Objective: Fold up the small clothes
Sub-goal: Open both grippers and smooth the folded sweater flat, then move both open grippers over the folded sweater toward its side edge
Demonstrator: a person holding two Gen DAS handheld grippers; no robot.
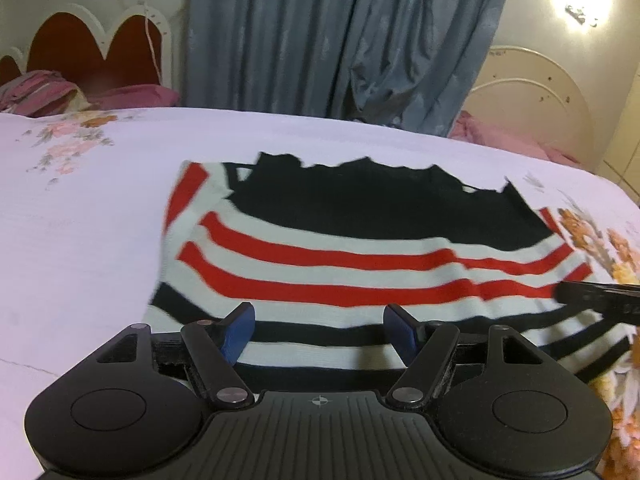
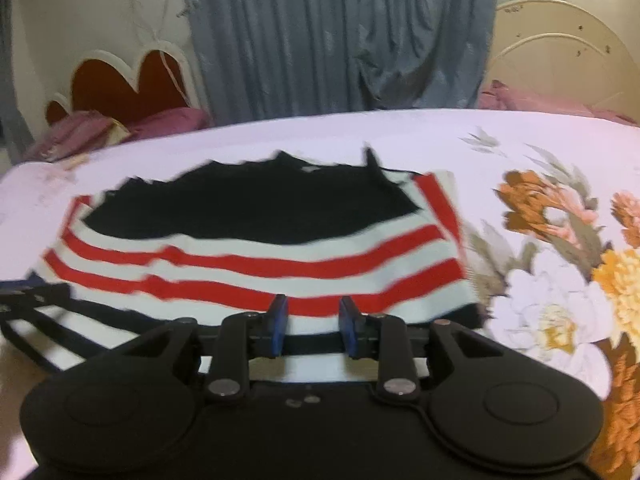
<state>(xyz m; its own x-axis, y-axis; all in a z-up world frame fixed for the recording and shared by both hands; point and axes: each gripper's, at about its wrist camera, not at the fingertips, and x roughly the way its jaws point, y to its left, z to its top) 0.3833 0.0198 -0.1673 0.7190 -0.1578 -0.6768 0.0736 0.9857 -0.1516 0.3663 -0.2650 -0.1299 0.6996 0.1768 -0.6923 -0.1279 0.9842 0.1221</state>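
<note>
The striped sweater (image 1: pixel 360 264) lies flat on the floral bedsheet (image 1: pixel 80 208). The left gripper (image 1: pixel 319 332) hovers wide open over its hem; the right gripper (image 2: pixel 313 322) stands partly open, empty.

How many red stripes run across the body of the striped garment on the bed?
2 across the striped garment: an upper red stripe just below the black part, and a lower red stripe nearer the grippers. Red bands also show at the side edges.
</note>
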